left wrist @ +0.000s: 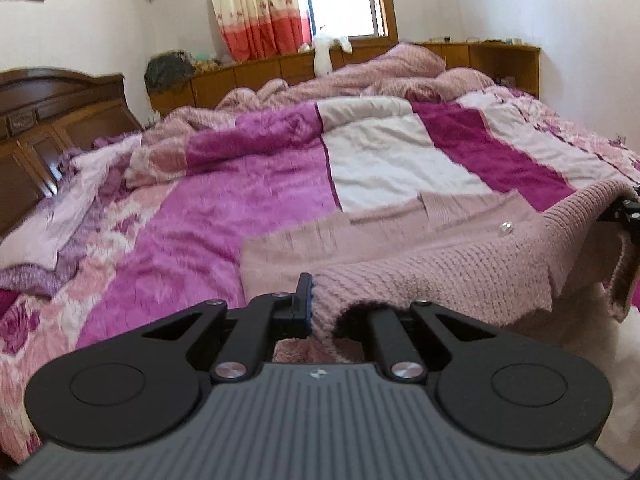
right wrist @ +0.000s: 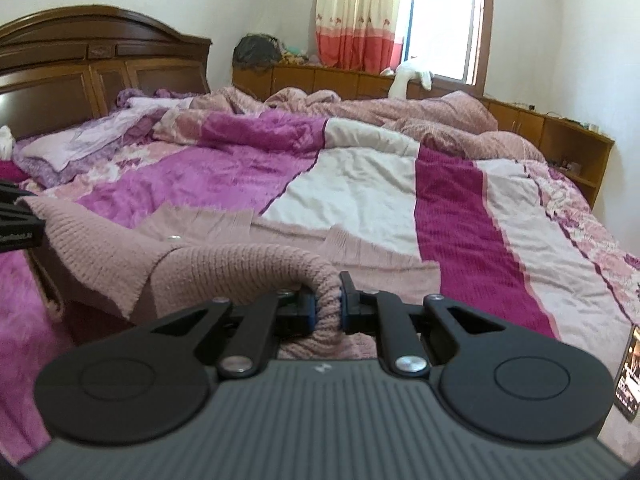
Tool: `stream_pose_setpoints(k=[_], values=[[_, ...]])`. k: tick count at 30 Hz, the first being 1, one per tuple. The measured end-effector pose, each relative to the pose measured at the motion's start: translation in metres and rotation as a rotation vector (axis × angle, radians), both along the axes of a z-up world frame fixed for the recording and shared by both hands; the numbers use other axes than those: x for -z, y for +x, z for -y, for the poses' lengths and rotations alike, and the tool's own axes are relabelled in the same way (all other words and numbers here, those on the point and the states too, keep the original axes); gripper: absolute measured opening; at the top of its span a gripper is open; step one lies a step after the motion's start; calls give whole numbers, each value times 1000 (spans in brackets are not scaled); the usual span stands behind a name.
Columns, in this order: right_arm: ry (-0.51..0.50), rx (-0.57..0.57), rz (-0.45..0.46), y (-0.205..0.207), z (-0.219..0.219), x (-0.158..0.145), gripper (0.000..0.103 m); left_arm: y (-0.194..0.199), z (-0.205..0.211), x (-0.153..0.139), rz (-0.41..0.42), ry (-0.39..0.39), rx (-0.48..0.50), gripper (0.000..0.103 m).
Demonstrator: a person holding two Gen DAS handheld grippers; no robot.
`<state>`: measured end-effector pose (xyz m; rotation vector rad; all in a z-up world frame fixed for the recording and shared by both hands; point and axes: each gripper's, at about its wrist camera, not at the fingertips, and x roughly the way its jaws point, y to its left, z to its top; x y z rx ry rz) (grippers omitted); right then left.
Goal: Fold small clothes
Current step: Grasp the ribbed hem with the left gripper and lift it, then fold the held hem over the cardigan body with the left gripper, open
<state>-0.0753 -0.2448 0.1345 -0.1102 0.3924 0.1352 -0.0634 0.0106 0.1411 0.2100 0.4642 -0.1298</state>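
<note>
Two grippers hold one pink knitted sweater (left wrist: 460,268) up over the near side of the bed (left wrist: 248,184). The left gripper (left wrist: 316,304) pinches the near edge of the sweater. Only one of its fingers (left wrist: 305,292) shows; the knit folds over and hides the other one, so the jaws look closed on the cloth. The right gripper (right wrist: 327,304) has its jaws squeezed on a thick roll of the same sweater, and the knit bulges out between the two fingers.

The lifted edge of the sweater hangs like a bridge between the two grippers. The far part lies flat on the blanket (right wrist: 360,192). One small shiny button (left wrist: 505,227) sits on the sweater front. In the left wrist view the right gripper peeks in at the right edge, under the raised knit.

The blanket has purple, white and dark pink stripes with flowers at the sides. A crumpled pink quilt (right wrist: 400,116) is piled at the far side of the bed. A brown wooden headboard (right wrist: 100,64) stands on the left. A flowery curtain (right wrist: 356,16) hangs by the bright window (right wrist: 444,20). A white soft toy (right wrist: 404,76) stands below the window.
</note>
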Motion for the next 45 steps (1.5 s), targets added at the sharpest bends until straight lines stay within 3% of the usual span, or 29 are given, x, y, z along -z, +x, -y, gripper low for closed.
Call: stream_pose_setpoints(k=[10, 17, 23, 34, 38, 45], values=[[-3, 30, 71, 39, 1, -21, 13, 48, 11, -34, 120, 2, 0, 6], [-24, 57, 64, 93, 0, -15, 13, 109, 25, -35, 125, -4, -20, 6], [-76, 66, 18, 141, -8, 15, 13, 169, 30, -3, 79, 19, -45, 6], [-163, 98, -92, 207, -25, 89, 13, 260, 24, 87, -62, -2, -87, 6], [-148, 98, -139, 221, -22, 104, 13, 282, 18, 114, -143, -17, -92, 6], [-60, 103, -172, 228, -12, 115, 15, 285, 17, 125, -149, -15, -84, 7]])
